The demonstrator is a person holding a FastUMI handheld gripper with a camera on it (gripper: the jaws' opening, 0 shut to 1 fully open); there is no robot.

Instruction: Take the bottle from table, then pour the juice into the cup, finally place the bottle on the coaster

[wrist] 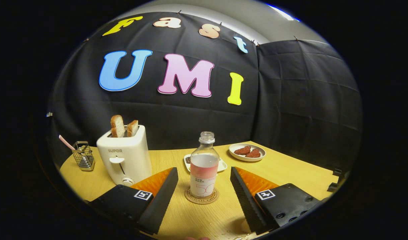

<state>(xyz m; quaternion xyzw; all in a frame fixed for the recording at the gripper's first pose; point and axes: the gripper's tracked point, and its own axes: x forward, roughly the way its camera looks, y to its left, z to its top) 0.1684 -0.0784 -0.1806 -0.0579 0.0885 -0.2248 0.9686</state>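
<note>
A clear uncapped bottle (204,166) with pink juice stands upright on a round cork coaster (201,197) on the wooden table (290,176). My gripper (204,176) is open, its two fingers spread wide to either side of the bottle, neither touching it. The bottle sits between the fingertips, slightly beyond them. A rounded pale edge, perhaps the cup (245,226), shows close below by the right finger; too little of it shows to be sure.
A white toaster (125,156) with two bread slices stands left of the bottle. A wire basket (83,156) sits farther left. Behind the bottle lies a small white dish (221,164), and a plate with red pieces (247,152) sits at the back right. Droplets dot the near table edge.
</note>
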